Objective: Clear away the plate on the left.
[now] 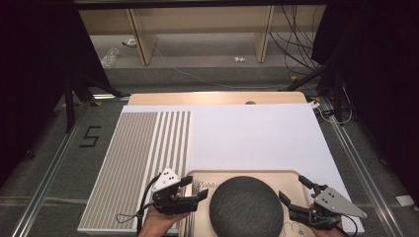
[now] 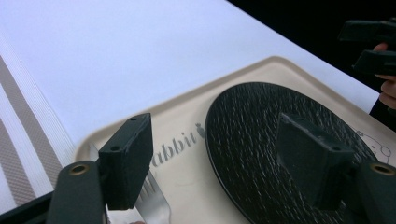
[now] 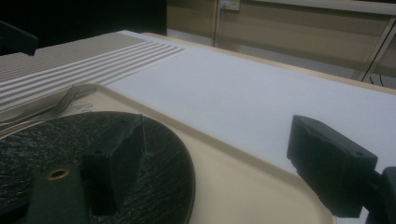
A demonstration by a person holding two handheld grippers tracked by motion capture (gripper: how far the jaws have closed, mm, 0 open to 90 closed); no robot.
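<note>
**Dark plate on tray: stiff, heavy, likely breakable**

Left claw (image 1: 196, 188) gapes empty, fork (image 2: 154, 200) just under its near jaw. Right claw (image 1: 295, 190) also wide, empty. Plate (image 1: 246, 206) lies between them; grip opposite rims, since the rough glaze looks grippy.

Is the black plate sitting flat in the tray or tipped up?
Flat. The black plate lies level inside the tray, its rim down all round in both gripper views; neither hand-held gripper touches it.
</note>
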